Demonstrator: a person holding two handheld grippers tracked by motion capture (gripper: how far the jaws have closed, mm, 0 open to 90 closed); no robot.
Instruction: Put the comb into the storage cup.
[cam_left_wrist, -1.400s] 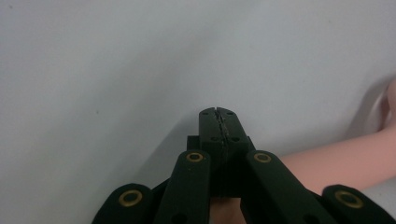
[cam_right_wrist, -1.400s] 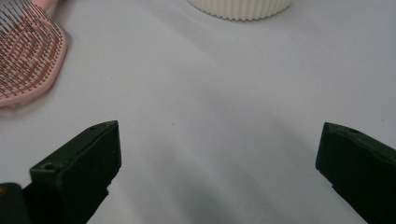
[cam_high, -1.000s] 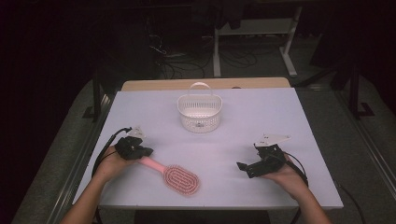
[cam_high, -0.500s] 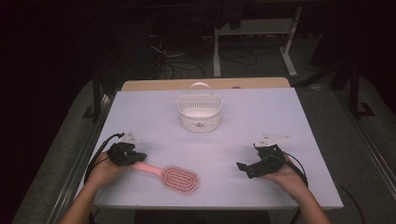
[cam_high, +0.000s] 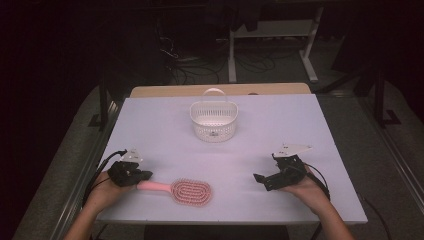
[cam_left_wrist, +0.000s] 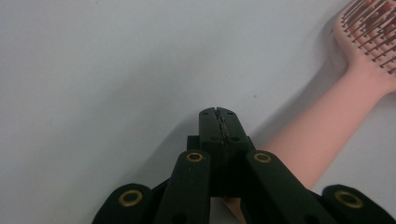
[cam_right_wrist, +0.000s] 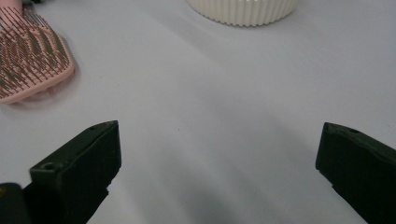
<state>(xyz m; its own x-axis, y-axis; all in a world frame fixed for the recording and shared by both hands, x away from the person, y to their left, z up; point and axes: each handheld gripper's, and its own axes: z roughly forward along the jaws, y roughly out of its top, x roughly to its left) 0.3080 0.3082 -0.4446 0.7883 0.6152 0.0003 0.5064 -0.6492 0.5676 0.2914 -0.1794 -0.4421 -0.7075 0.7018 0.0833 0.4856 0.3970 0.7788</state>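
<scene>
Left tool (cam_high: 142, 176) and pink hairbrush (cam_high: 182, 190) shifted left since the earlier frame, its jaws shut empty above the handle end, brush flat on the tabletop (cam_high: 160, 130) near the front edge, right tool (cam_high: 261, 179) gaping wide, white basket (cam_high: 213, 120) well beyond.

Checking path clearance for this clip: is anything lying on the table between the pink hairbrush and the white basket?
Nothing visible. The pink hairbrush lies near the front edge and the white basket stands farther back, with bare table between them.
</scene>
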